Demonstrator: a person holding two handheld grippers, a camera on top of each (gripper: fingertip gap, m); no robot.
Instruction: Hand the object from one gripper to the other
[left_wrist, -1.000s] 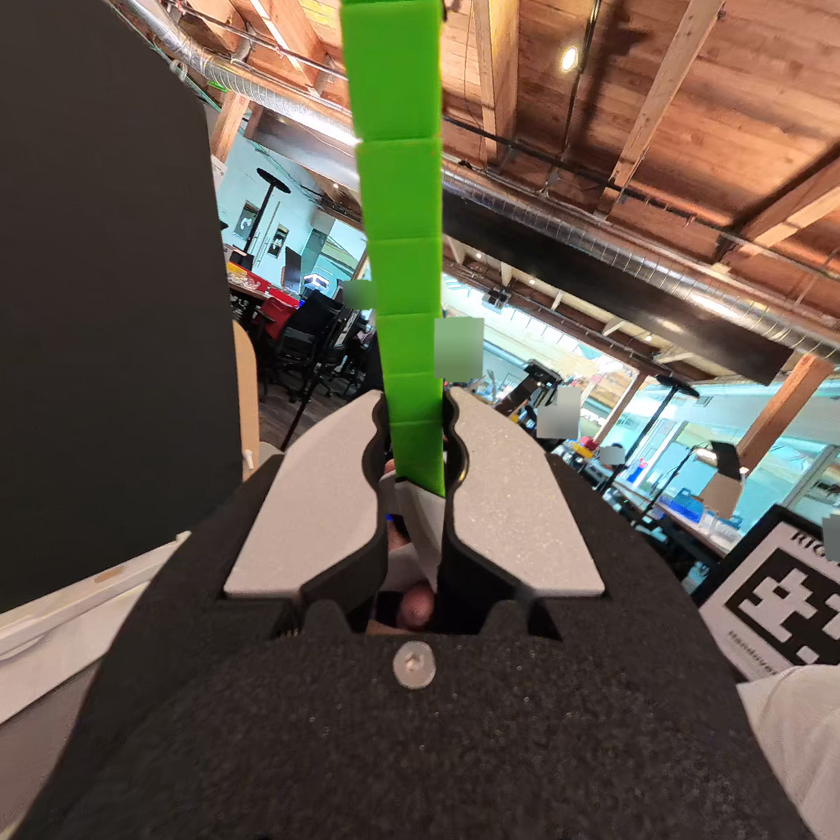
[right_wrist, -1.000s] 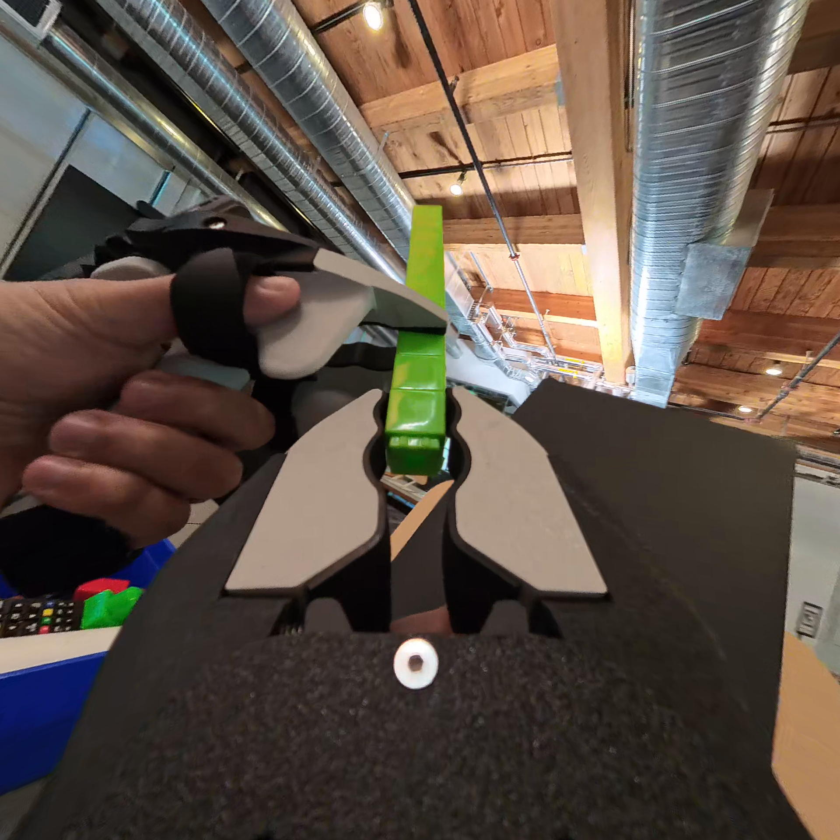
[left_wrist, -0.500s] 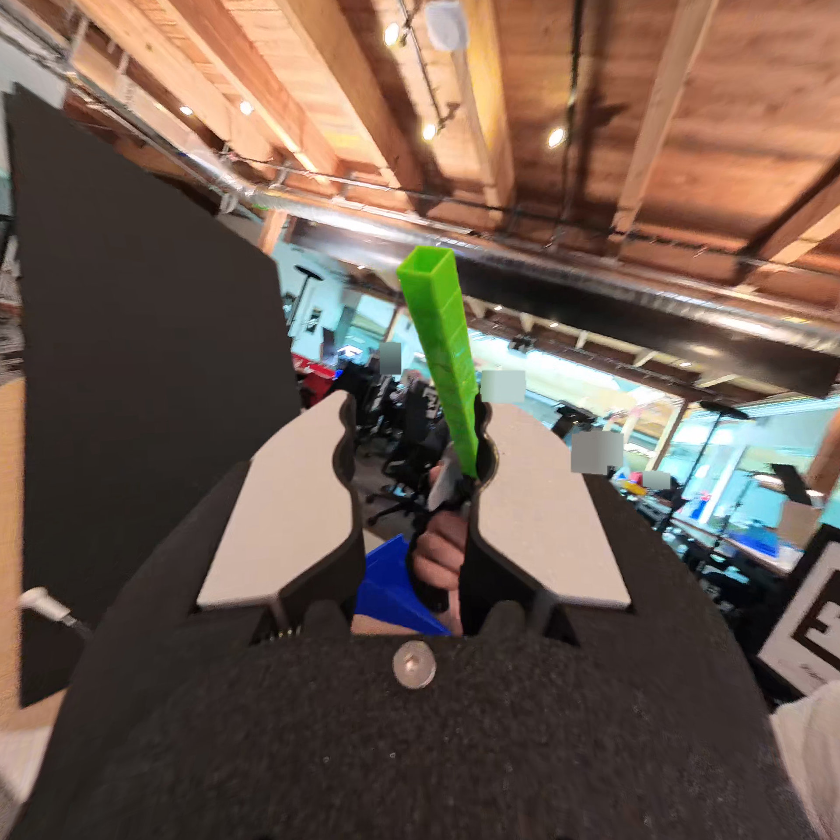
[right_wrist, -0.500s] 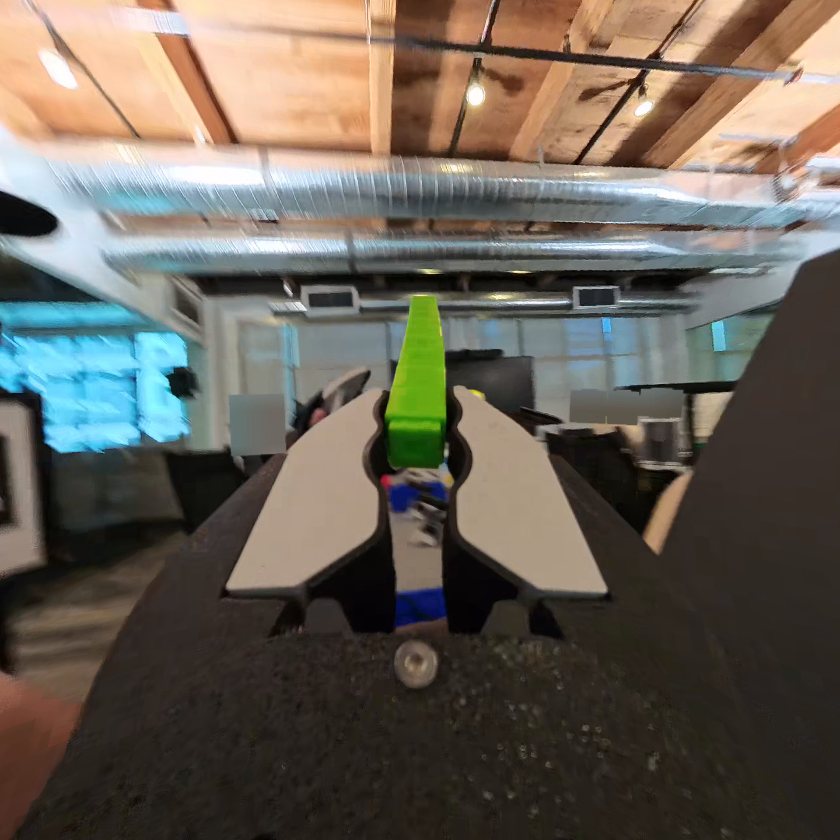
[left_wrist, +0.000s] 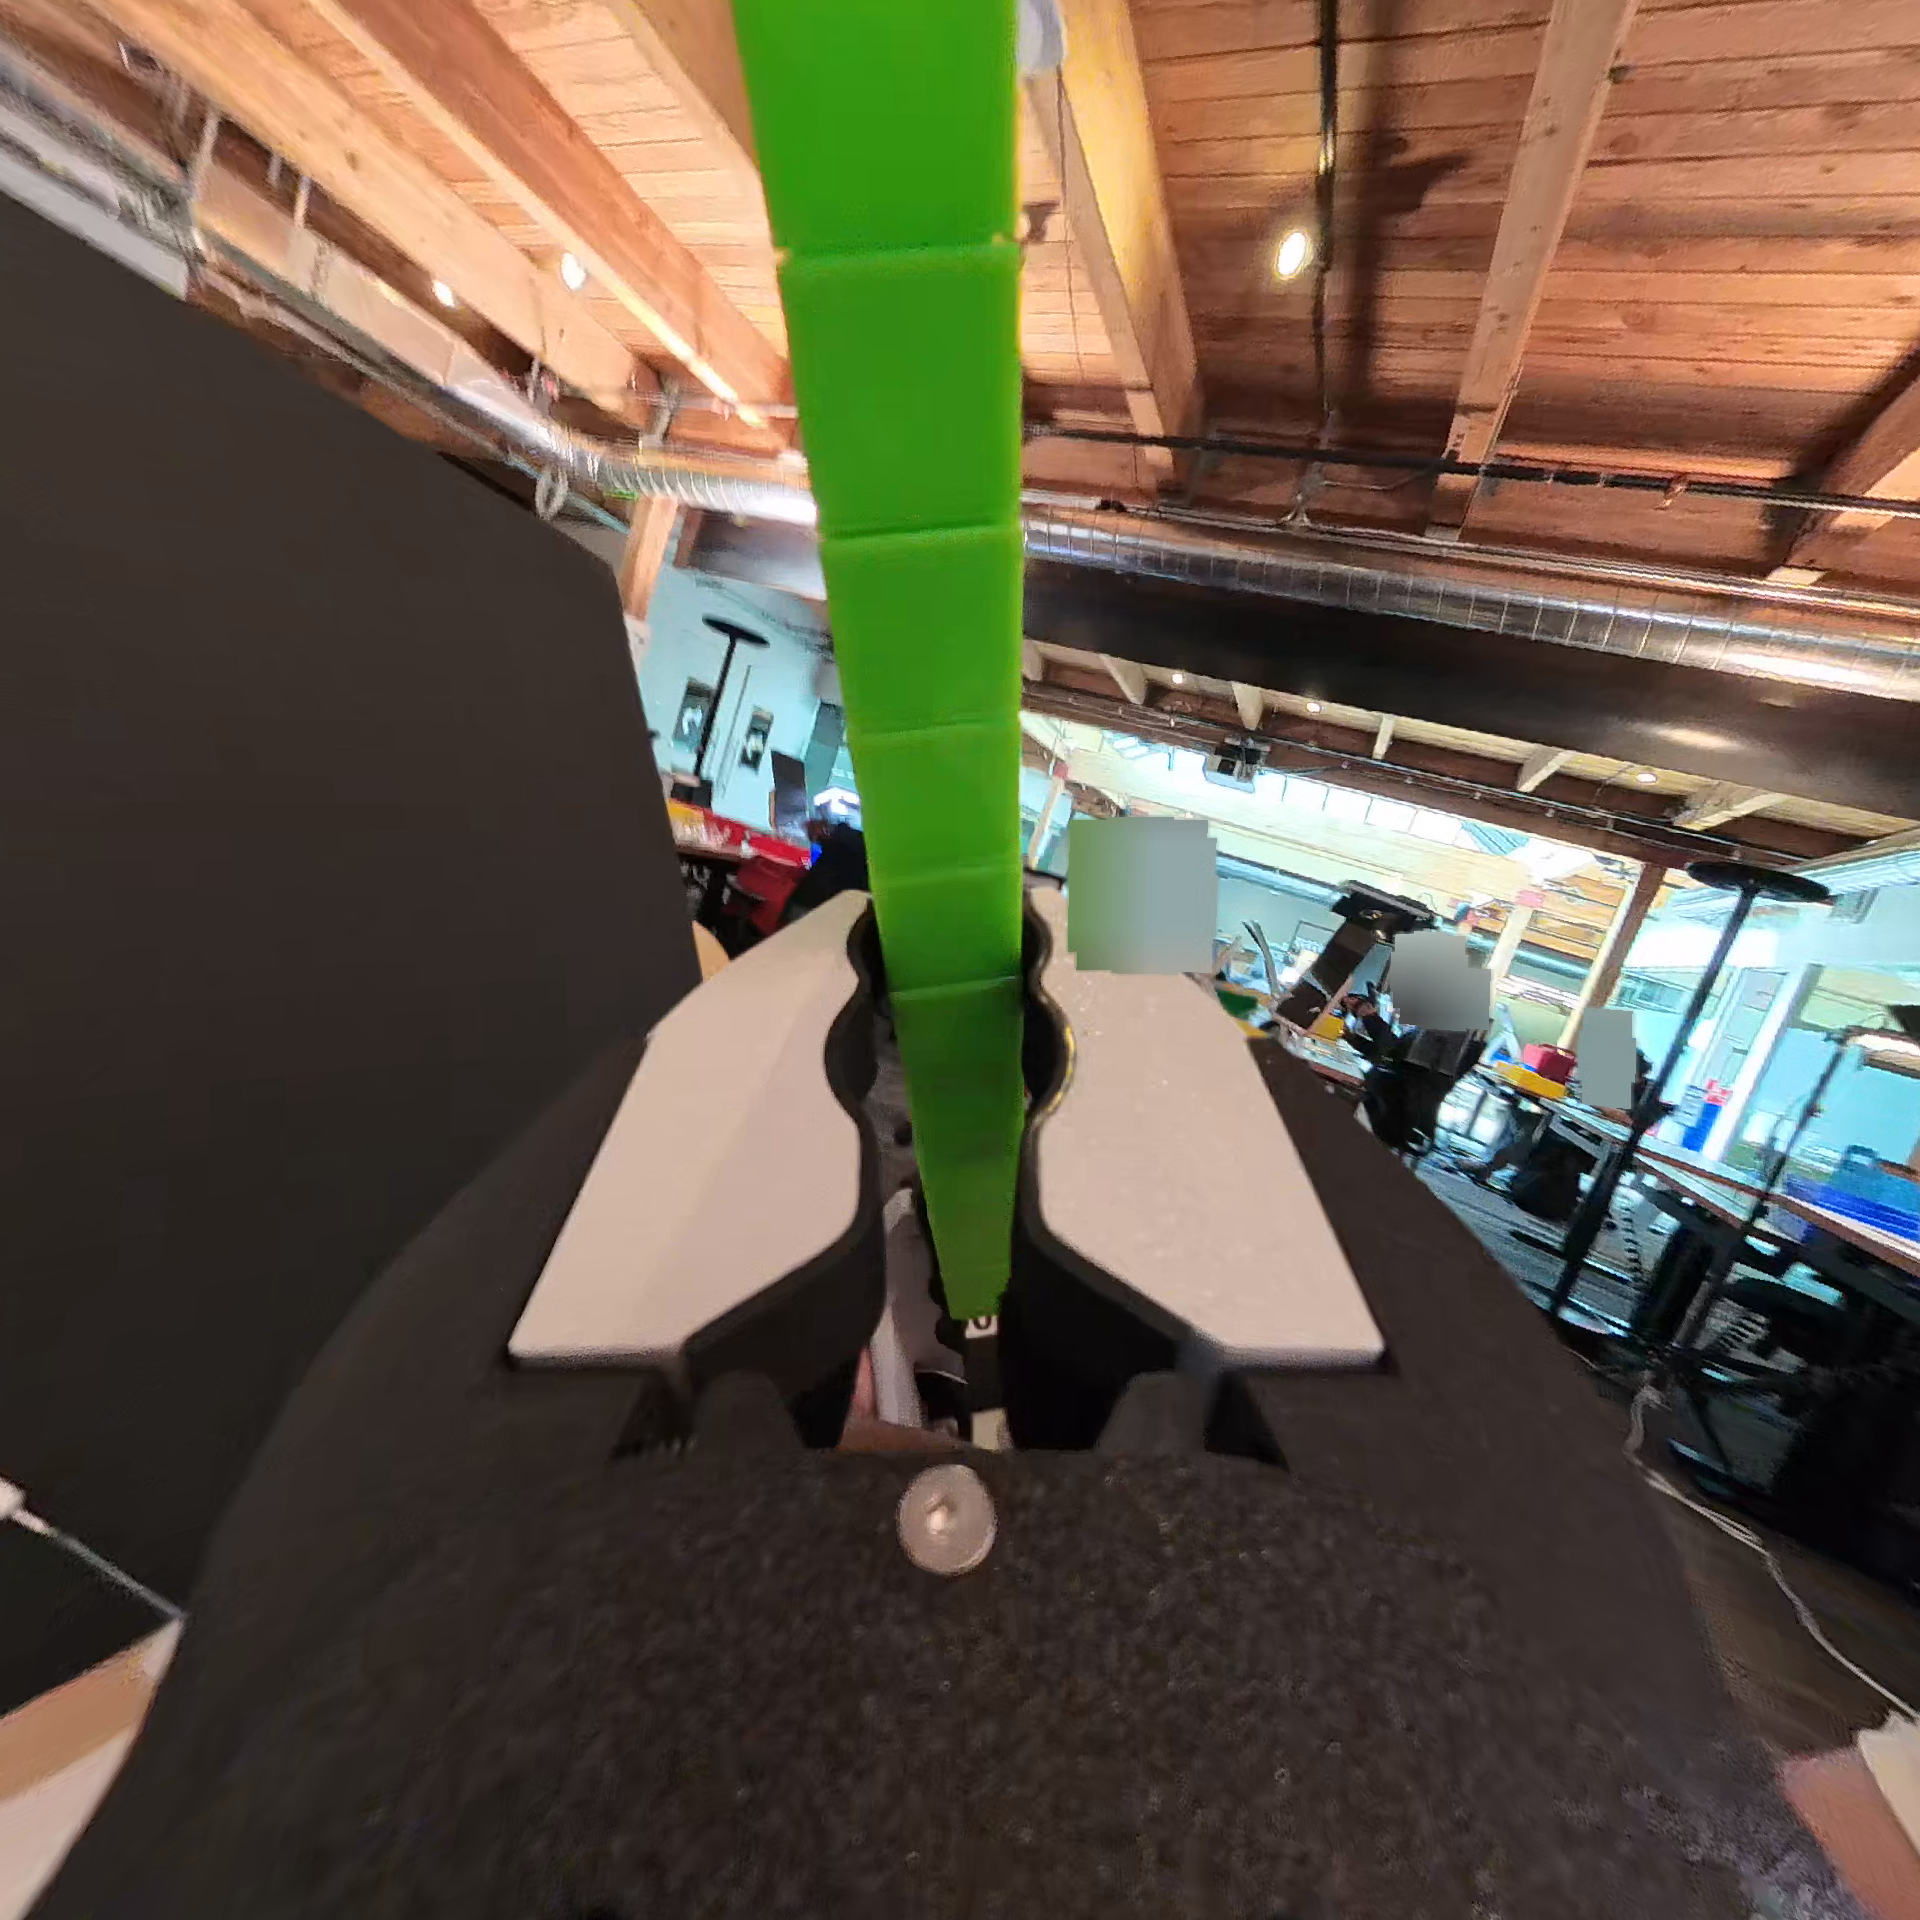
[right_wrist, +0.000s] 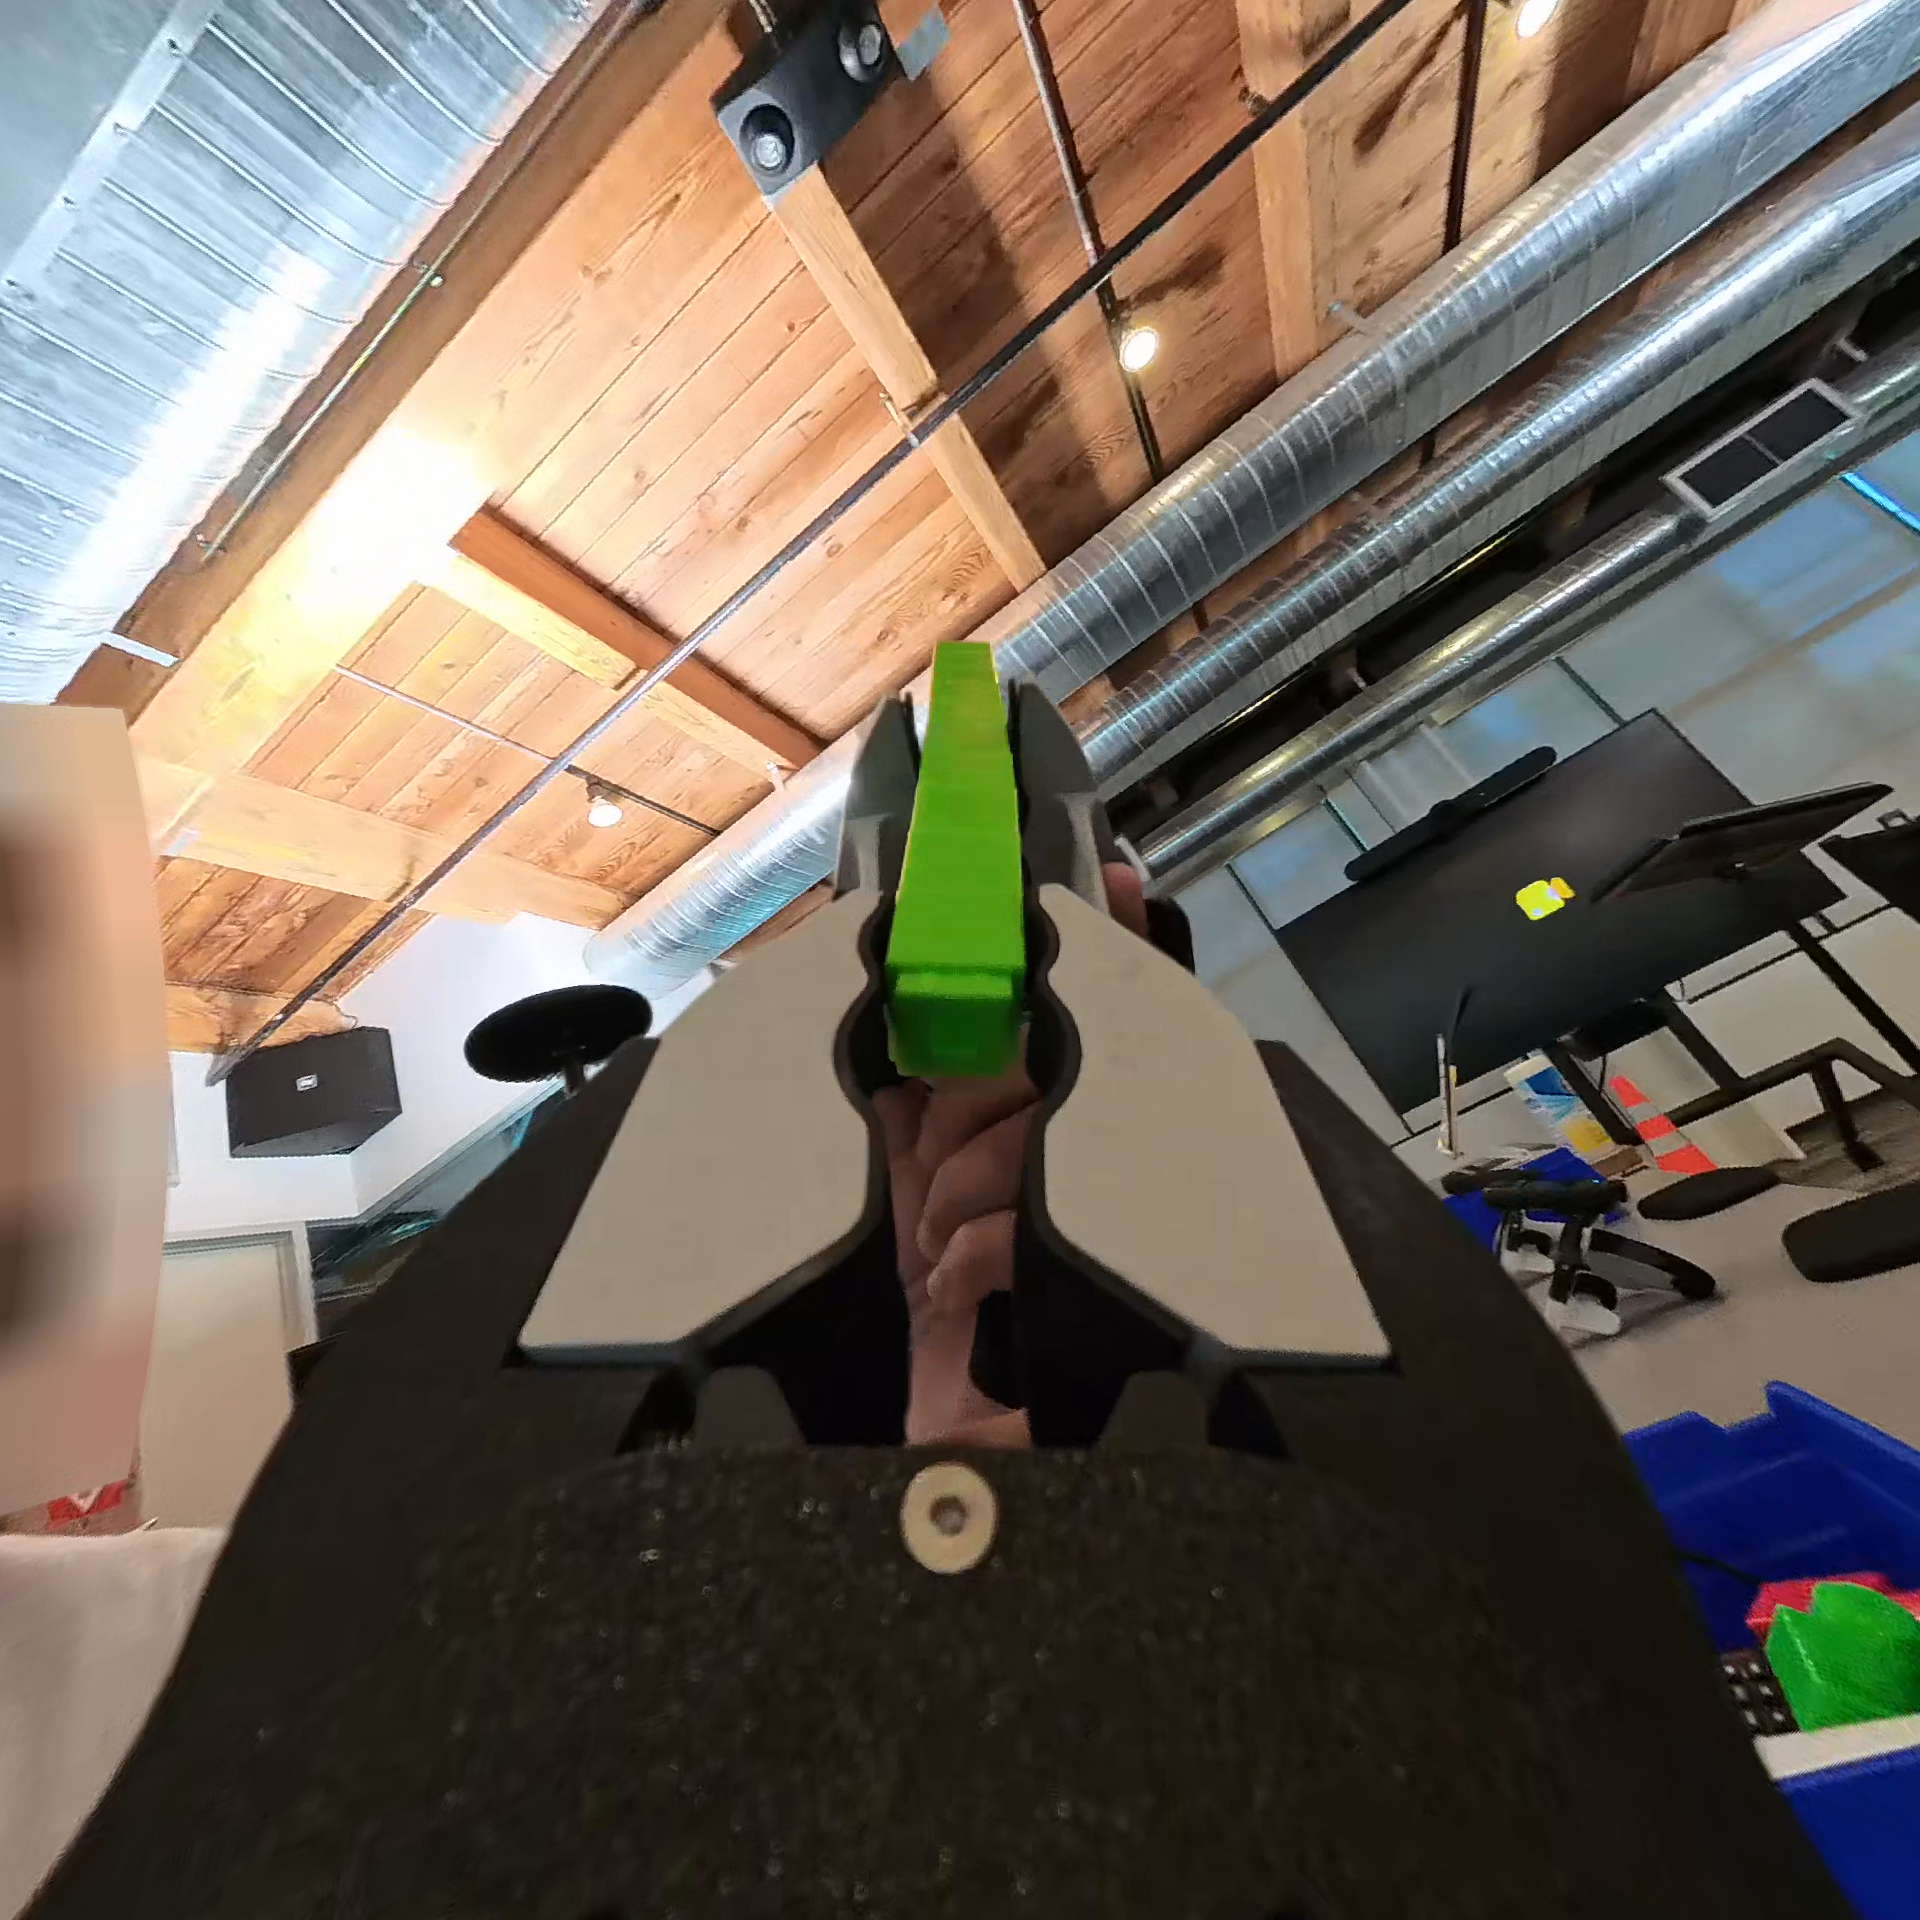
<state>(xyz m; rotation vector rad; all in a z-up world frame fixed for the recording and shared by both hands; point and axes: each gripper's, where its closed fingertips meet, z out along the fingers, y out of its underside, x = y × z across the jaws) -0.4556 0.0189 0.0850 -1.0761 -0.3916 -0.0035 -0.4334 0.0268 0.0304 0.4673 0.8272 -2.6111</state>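
Note:
A long bright green segmented bar (left_wrist: 914, 623) runs up between the fingers of my left gripper (left_wrist: 948, 925), which is shut on it partway along; its near part leaves the top of the frame. In the right wrist view, my right gripper (right_wrist: 954, 914) is shut on one end of the same green bar (right_wrist: 951, 831). Farther along the bar, the left gripper (right_wrist: 966, 748) flanks it with its grey fingers (right_wrist: 883, 790). Both grippers hold the bar in the air, pointing towards the ceiling. A hand (right_wrist: 966, 1195) shows behind the right gripper's jaws.
A blue bin (right_wrist: 1787, 1486) with green and red pieces (right_wrist: 1849, 1662) sits at the lower right of the right wrist view. A tall black panel (left_wrist: 312, 831) stands at the left of the left wrist view. Desks, chairs and stands are far behind. One gripper's finger ends stand about 6 centimetres off the other's.
Half a second ago my left gripper was open with the bar beside one finger. Now it is shut on the bar again. My right gripper has kept its hold and swung to face the left gripper.

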